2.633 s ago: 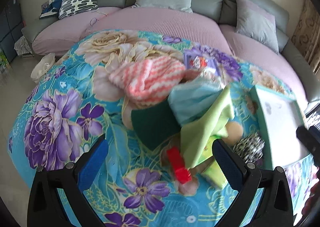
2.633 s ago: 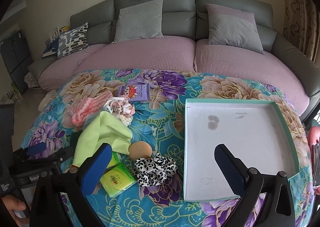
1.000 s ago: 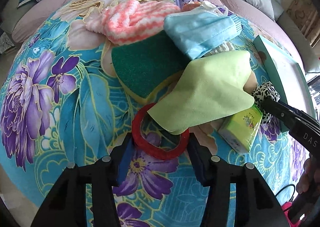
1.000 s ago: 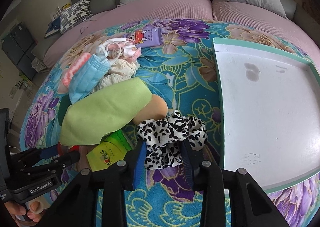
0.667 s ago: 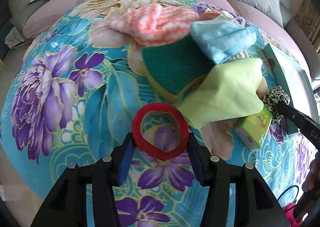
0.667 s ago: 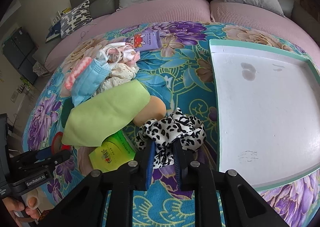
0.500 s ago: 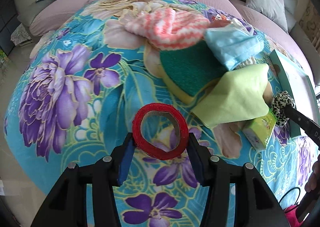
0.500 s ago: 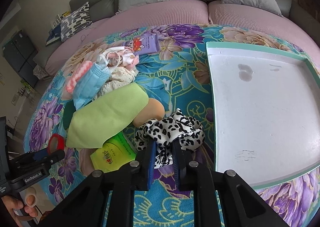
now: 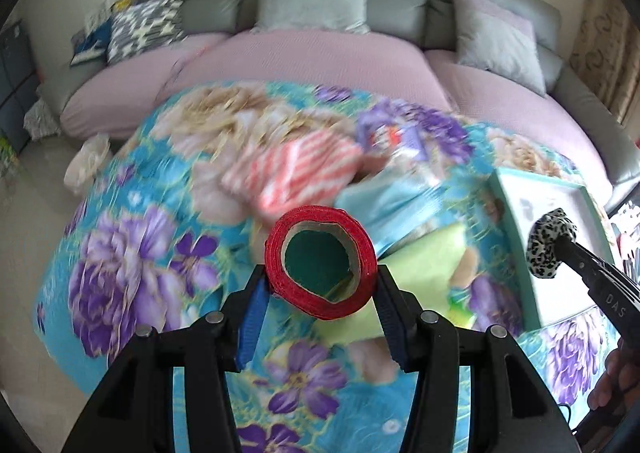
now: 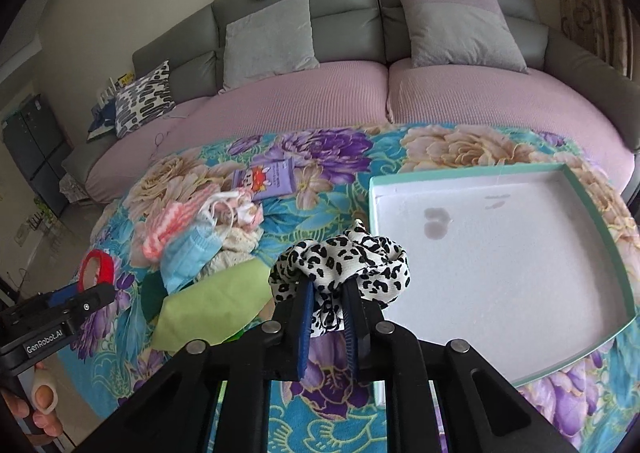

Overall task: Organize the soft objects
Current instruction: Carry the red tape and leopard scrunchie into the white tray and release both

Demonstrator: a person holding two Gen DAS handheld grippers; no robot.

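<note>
Right gripper (image 10: 326,309) pinched narrow on the leopard-print fabric scrunchie (image 10: 340,263), clear of the floral blue tablecloth (image 10: 340,417), just beside the near-left corner of the white shallow tray with teal rim (image 10: 592,209). Left gripper (image 9: 320,293) at mid width, clamping the red tape roll with cardboard core (image 9: 320,259) by its sides, above the table's left half. Tray looks empty. Likely step: carry scrunchie over the rim, lower to the tray floor, then release; keep it high enough to clear the edge. Lime-green cloth (image 10: 212,301), blue face mask (image 10: 188,257) and pink-striped knit (image 10: 172,229) sit mid-table, unsorted.
</note>
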